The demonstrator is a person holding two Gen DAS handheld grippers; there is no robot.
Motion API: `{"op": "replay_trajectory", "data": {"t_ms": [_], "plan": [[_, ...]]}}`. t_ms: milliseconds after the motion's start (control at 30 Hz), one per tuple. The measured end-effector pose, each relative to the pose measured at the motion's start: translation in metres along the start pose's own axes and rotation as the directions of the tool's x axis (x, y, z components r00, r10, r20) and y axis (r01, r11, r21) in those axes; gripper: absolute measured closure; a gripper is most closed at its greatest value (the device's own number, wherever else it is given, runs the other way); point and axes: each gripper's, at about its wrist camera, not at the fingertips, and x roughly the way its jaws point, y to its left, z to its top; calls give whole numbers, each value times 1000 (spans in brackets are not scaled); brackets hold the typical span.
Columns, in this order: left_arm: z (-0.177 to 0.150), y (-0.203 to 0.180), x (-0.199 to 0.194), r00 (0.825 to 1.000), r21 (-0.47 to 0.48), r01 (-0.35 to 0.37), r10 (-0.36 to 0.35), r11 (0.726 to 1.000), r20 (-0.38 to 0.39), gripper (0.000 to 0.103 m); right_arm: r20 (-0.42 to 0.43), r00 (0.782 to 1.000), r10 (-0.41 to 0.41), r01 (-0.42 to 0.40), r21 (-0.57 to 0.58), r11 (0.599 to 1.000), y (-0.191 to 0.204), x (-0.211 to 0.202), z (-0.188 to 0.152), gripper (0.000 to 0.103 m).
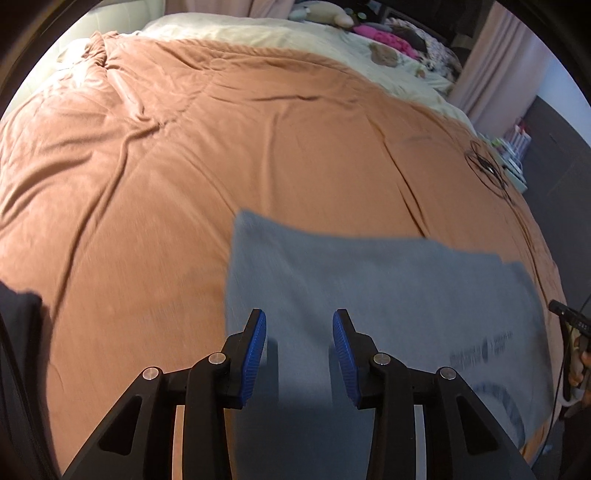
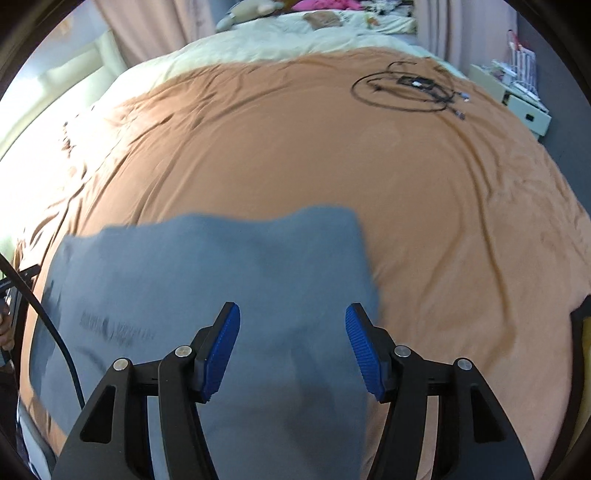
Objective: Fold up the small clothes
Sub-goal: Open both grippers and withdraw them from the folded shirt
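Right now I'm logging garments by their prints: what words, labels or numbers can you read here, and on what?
Grey garment: a dark print, also seen from the right wrist, too blurred to read.
Boxes past the bed: markings too small to read.
Nothing else carries text.

Bed and surrounding items
Orange bedspread (image 2: 332, 155) covers the bed; coiled black cable (image 2: 406, 90) lies on it; cream blanket (image 1: 280, 35) and pink curtain (image 1: 491, 55) beyond.
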Motion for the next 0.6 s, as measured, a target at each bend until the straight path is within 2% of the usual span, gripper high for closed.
{"op": "replay_trajectory", "data": {"t_ms": [267,400,600], "plan": [[-69,-18,-10,999,50,10,-8,999,-48,63,-44,999,16,-18,-23,1000,4,-17,-40,45],[-103,-27,-16,998,89,-16,21,996,-63,63,-60,998,16,-19,-54,998,13,-30,-70,45],[-146,-29,-27,997,121,-33,41,992,-61,63,-68,997,-26,18,-104,994,19,-43,-112,45]]}}
